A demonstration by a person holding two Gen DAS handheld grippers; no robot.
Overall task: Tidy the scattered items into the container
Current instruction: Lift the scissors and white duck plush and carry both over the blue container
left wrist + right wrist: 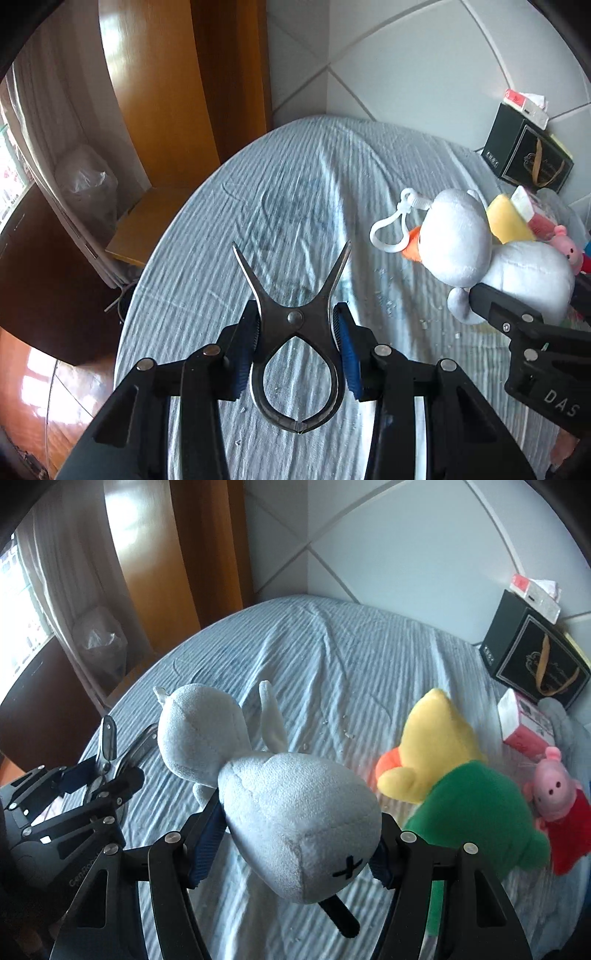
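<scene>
Left gripper (298,334): clamped on metal tongs (295,332) at the pivot, arms splayed forward, loop handle toward the camera. Held above the bed (295,177), mid-way across it.

Right gripper (295,834): clamped on the body of a grey plush (280,812), head hanging forward, a white clip loop (391,229) dangling from it. Held near the bed's right edge.

Still on the bed, right side: yellow plush (436,746), green plush (476,812), pink pig (554,790), small carton (524,723). A black box (535,657) stands at the far right corner.

Container: cannot be identified with certainty; something translucent is seen at the right edge beneath the toys, unclear.

Risks, as judged:
- Tongs are gripped on smooth, narrow metal; twisting or slipping out is likely if tilted.
- The plush is held off-centre, so it may sag and drag across the toys beneath.
- The clip loop could snag on the tong tips if the grippers are brought close.
</scene>
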